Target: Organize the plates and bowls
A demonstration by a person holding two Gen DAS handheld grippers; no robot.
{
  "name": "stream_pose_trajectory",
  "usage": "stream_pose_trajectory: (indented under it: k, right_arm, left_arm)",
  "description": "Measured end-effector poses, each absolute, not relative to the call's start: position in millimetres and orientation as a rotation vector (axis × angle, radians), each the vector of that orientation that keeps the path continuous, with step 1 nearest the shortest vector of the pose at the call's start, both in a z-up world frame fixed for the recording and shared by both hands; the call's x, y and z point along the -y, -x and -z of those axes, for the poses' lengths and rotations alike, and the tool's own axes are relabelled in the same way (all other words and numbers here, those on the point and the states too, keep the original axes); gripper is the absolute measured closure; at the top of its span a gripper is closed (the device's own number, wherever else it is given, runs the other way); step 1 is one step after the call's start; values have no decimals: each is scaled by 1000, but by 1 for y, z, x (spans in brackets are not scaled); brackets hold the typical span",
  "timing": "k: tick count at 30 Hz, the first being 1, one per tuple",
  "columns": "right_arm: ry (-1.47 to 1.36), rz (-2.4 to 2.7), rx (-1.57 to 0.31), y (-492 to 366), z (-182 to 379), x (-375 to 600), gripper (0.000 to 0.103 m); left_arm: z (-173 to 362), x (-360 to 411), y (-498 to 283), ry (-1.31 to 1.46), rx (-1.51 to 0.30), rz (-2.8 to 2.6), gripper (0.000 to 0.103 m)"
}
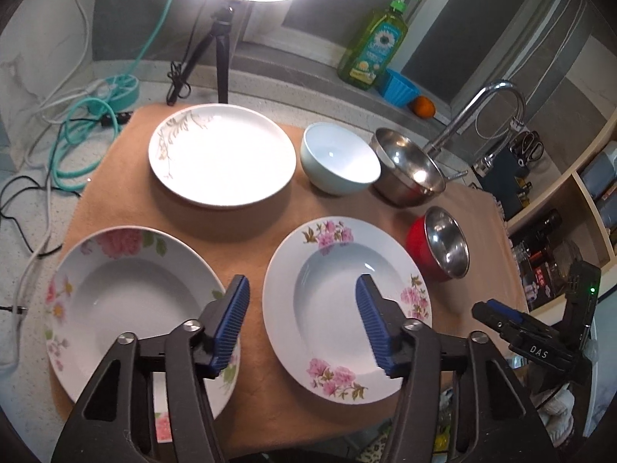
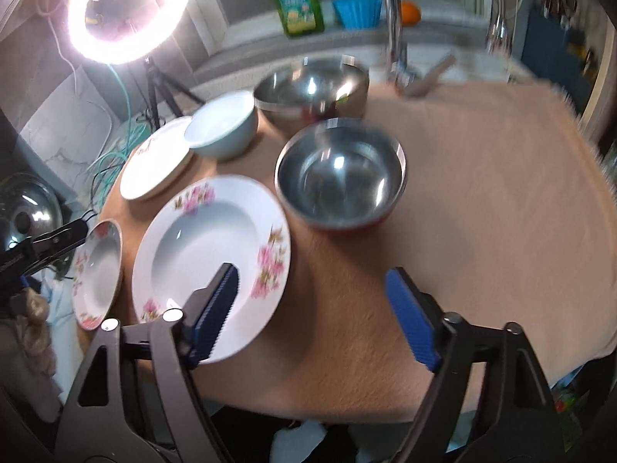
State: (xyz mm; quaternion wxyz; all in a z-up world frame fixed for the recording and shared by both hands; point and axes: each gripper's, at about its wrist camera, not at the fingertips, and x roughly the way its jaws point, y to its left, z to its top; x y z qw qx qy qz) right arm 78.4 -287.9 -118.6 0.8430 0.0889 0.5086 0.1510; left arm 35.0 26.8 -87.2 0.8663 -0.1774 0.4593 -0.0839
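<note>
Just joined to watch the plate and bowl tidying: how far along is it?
Nothing looks stacked yet. Three plates, including the pink-flowered plate, and three bowls lie separately on the tan cloth. Both claws, left and right, are open and empty. All sorting remains.

Speckled countertop [image 1: 23, 208], tan cloth [image 1: 254, 223] spread over it, cables [image 1: 69, 142], seemingly a tripod foot [image 1: 223, 77]
</note>
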Motion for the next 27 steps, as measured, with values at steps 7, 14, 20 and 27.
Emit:
stream_pose_trajectory:
  k: [7, 14, 20, 27]
  right_arm:
    - [-308, -379, -1176, -88, 148, 285, 50]
    - [-327, -402, -1220, -97, 161, 276, 65]
    - [-383, -396, -1244, -107, 171, 280, 71]
    - [-433, -407, -1262, -112, 179, 282, 78]
  left_arm:
    - [110, -25, -51, 385, -1034, 217, 64]
    - [130, -35, -67, 442, -1104, 216, 76]
    - [137, -39, -81, 446, -1131, 213, 77]
    - [146, -40, -91, 465, -1164, 217, 80]
